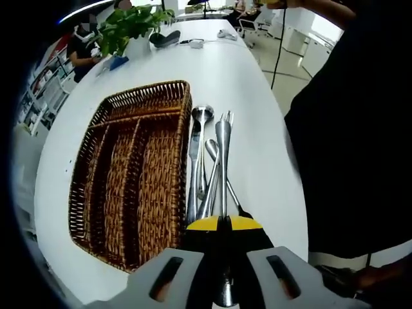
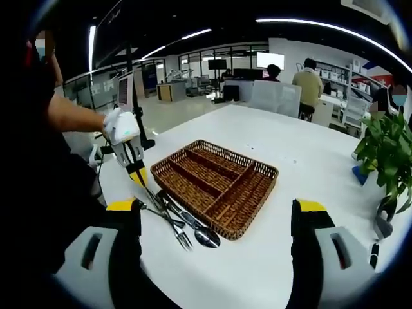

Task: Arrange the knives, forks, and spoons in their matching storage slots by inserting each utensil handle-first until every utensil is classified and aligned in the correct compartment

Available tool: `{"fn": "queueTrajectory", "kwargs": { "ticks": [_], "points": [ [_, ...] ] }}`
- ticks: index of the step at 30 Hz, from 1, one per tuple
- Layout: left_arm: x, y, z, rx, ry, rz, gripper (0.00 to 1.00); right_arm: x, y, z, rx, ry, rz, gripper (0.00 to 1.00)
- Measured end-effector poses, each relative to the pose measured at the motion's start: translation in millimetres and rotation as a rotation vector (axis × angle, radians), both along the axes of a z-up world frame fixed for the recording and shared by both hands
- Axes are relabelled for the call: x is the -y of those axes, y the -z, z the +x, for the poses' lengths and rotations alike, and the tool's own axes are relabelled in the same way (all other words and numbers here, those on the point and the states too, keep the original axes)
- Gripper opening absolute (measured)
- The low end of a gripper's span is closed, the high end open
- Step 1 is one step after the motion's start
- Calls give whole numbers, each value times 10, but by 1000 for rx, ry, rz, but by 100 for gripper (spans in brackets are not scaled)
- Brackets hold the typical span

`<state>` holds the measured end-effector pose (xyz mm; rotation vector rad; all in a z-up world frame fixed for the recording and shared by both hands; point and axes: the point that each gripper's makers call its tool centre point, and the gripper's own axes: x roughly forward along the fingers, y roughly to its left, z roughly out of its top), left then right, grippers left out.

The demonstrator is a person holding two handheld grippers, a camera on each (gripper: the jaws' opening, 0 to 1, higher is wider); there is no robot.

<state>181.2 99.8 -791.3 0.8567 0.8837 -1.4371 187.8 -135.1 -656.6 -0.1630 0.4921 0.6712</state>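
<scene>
A wicker tray [image 1: 149, 87] with long slots lies on the white table [image 1: 219, 71]. Beside its right rim is a pile of steel cutlery: a spoon [image 1: 201, 114], a knife [image 1: 192, 168] and others. My left gripper [image 1: 224, 223] is shut on a fork [image 1: 223, 138], whose tines point away from me. In the right gripper view, the left gripper [image 2: 138, 175], held by a gloved hand, reaches down to the cutlery [image 2: 182, 223] at the tray's [image 2: 259, 169] near-left side. My right gripper [image 2: 215, 207] hangs open above the table, nothing between its jaws.
A potted plant [image 1: 129, 27] [image 2: 386, 151] and small items stand at the table's far end. The person's dark clothing [image 1: 347, 141] lines the table edge. People sit at desks [image 2: 309, 84] beyond. Bare tabletop [image 2: 309, 148] lies around the tray.
</scene>
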Motion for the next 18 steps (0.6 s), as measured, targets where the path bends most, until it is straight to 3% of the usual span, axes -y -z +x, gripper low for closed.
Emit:
{"fn": "queueTrajectory", "kwargs": {
  "ticks": [6,7,18],
  "points": [
    [17,-92,43,19,0,-7,0,-5,-20,3,2,5,12,100],
    [34,-174,64,19,-10,-13,0,-3,-22,9,3,14,24,100],
    [100,-281,107,39,-20,-34,0,-12,15,1,-7,12,20,100]
  ]
}}
